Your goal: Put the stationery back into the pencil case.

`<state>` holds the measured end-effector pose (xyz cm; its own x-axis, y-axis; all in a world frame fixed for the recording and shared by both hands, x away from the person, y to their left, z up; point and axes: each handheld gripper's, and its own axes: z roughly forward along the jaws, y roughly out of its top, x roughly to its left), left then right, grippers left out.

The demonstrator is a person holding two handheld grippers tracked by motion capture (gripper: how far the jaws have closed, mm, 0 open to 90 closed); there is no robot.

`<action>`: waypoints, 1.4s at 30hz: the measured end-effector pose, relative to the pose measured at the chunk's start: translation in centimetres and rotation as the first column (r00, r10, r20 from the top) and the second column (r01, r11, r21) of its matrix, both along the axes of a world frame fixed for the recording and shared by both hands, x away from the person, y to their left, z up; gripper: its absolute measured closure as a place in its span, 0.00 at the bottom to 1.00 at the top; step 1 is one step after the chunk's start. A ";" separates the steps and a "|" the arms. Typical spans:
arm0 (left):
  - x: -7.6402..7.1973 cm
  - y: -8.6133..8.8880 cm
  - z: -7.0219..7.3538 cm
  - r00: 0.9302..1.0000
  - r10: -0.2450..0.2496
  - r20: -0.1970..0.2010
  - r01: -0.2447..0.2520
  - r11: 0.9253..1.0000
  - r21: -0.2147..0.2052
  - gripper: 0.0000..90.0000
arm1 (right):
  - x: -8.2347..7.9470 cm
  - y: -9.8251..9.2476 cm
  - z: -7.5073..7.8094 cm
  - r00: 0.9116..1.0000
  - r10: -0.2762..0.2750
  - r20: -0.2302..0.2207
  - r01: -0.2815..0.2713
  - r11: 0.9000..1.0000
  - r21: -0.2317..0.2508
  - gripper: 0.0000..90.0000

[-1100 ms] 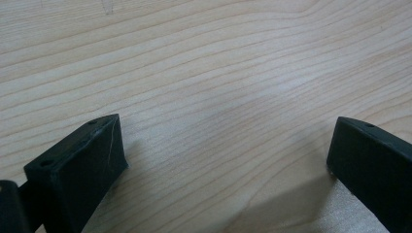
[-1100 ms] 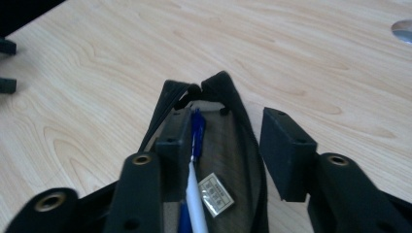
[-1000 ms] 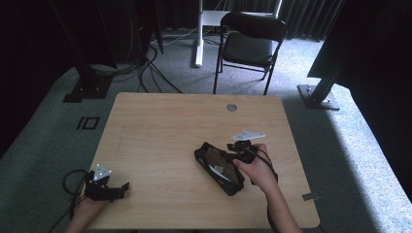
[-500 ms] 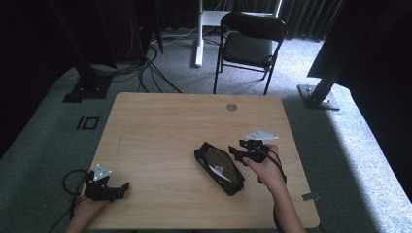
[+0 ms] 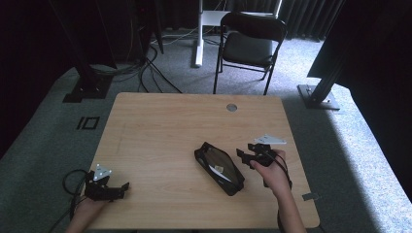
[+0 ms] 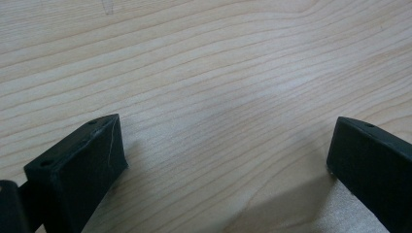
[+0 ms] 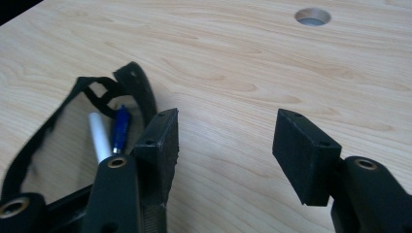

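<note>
- Your left gripper (image 5: pixel 108 188) sits at the near-left corner of the table (image 5: pixel 160 121), low over the wood. Its 2 jaws stand wide apart with nothing but bare wood between them: released.
- Your right gripper (image 5: pixel 248 154) is on the near-right side, just to the right of the pouch (image 5: pixel 219 167). Its jaws have just been opening and now stand apart over bare table. The pads press on nothing, so it is released too.
- The pouch is a black mesh case lying flat, right of the table's middle. Its long axis runs diagonally, from the far-left end to the near-right end.
- In the right gripper view the pouch (image 7: pixel 73 126) lies off the left jaw's outer side, not between the jaws. It looks to touch that jaw's side, but I cannot tell for sure. A white pen (image 7: pixel 99 138) and a blue pen (image 7: pixel 120 127) show inside it.
- The right hand is much the nearer: the pouch is just beside it and well apart from the left. Any new grasp would mean shifting the right gripper left, toward the pouch's long edge.
- Farther off, a cable hole (image 5: pixel 231 107) sits near the far edge, and a chair (image 5: pixel 250 41) stands beyond the table.
</note>
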<state>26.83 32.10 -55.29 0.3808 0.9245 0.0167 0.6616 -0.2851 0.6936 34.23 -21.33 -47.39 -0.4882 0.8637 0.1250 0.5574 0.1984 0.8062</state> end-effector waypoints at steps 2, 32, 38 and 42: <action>0.0 0.0 0.0 1.000 0.000 0.000 0.000 1.000 0.000 0.01 | 0.0 -0.3 -0.3 1.000 -0.011 0.000 0.011 1.000 -0.005 0.47; 0.0 0.0 0.0 1.000 0.000 0.001 0.000 1.000 0.001 0.01 | -1.7 -3.5 -4.8 0.989 -0.147 -0.026 0.146 0.989 -0.035 0.40; 0.0 0.0 0.0 1.000 0.000 0.000 0.000 1.000 0.001 0.01 | -2.1 -4.0 -5.5 0.984 -0.174 -0.031 0.173 0.985 -0.030 0.39; 0.0 0.0 0.0 1.000 0.000 0.001 0.000 1.000 0.001 0.01 | -2.5 -4.4 -6.0 0.980 -0.199 -0.027 0.198 0.979 -0.043 0.38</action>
<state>26.83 32.10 -55.29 0.3812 0.9243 0.0181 0.6610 -0.2862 0.6936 31.77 -25.76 -53.41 -0.3028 0.9477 0.1012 0.6137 0.1127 0.7815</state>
